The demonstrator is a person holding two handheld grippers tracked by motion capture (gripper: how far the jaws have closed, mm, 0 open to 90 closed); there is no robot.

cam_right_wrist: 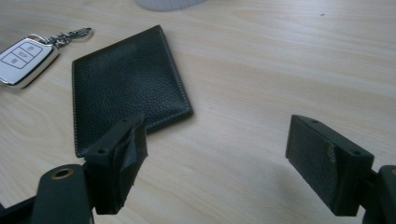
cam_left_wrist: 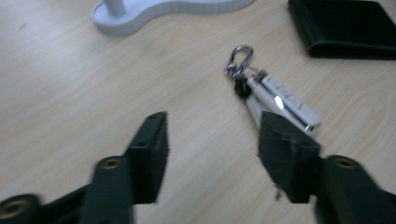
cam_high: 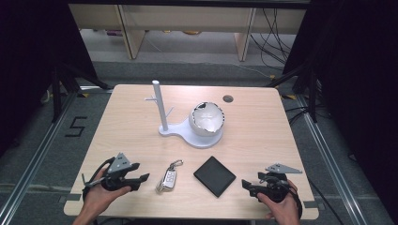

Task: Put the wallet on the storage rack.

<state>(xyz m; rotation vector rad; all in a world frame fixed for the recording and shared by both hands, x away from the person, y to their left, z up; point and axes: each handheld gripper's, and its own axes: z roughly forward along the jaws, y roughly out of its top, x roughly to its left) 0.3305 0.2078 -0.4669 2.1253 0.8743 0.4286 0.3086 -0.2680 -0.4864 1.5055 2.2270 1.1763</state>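
A white car key fob (cam_high: 168,178) with a metal clip lies near the table's front edge, and a black leather wallet (cam_high: 214,176) lies just right of it. My left gripper (cam_high: 141,172) is held open left of the fob, jaws pointing toward it. In the left gripper view, the fob (cam_left_wrist: 280,100) lies just past the right jaw of the left gripper (cam_left_wrist: 212,122), with nothing between the jaws. My right gripper (cam_high: 248,186) is open to the right of the wallet. In the right gripper view, the wallet (cam_right_wrist: 126,88) sits ahead of the left jaw of the right gripper (cam_right_wrist: 217,125).
A white stand (cam_high: 192,135) with an upright pegged pole (cam_high: 159,105) and a white, silver-lined bowl (cam_high: 207,118) occupies the table's middle. A round cable hole (cam_high: 228,99) is at the back. Bare wood lies left and right of the stand.
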